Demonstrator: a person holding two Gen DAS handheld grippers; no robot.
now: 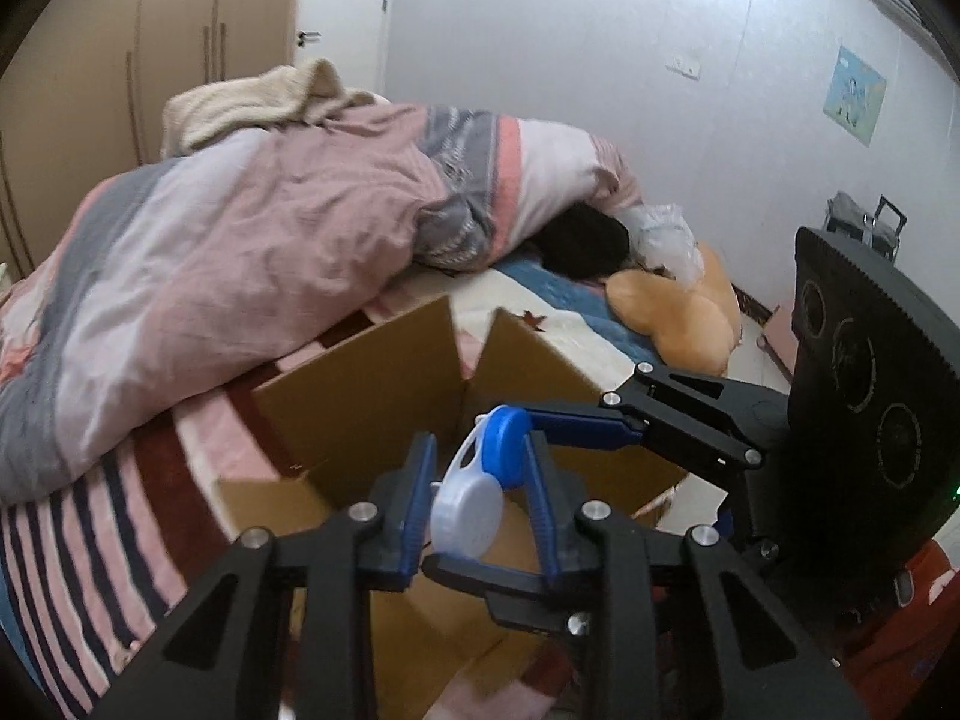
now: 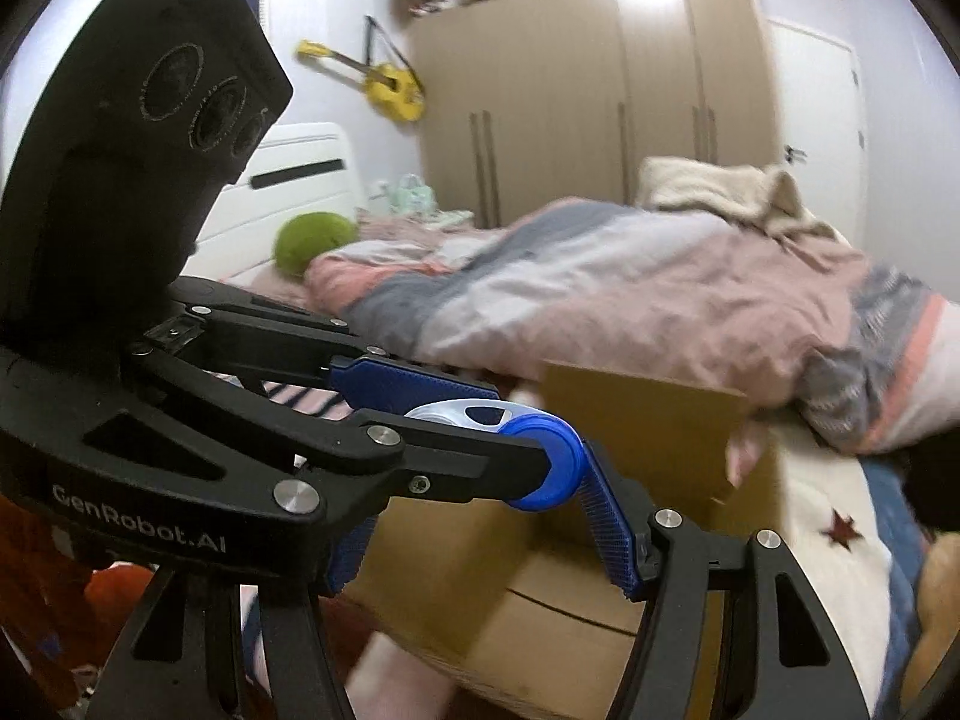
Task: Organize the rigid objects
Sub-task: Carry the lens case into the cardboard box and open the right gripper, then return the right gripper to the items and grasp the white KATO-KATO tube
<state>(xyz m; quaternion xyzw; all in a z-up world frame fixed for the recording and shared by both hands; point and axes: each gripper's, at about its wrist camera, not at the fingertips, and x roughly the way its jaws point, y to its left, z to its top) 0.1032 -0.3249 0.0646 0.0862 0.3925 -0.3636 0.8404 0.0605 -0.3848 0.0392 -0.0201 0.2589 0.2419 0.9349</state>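
A white plastic piece with a blue round cap [image 1: 474, 480] sits between the blue pads of my left gripper [image 1: 480, 480], which is shut on its white body above an open cardboard box [image 1: 354, 384] on the bed. My right gripper [image 1: 576, 429] reaches in from the right, its fingertip touching the blue cap. In the right wrist view the blue cap [image 2: 549, 462] lies between my right gripper's [image 2: 528, 480] blue pads [image 2: 612, 522], which close on it. The left gripper [image 2: 420, 420] crosses in front there, above the box [image 2: 642, 420].
A rumpled pink and grey quilt [image 1: 252, 240] covers the bed behind the box. An orange plush pillow [image 1: 678, 312] lies at the right. A wardrobe [image 2: 600, 90] stands behind, a yellow guitar [image 2: 384, 84] hangs on the wall. A green round cushion [image 2: 312, 240] lies near the headboard.
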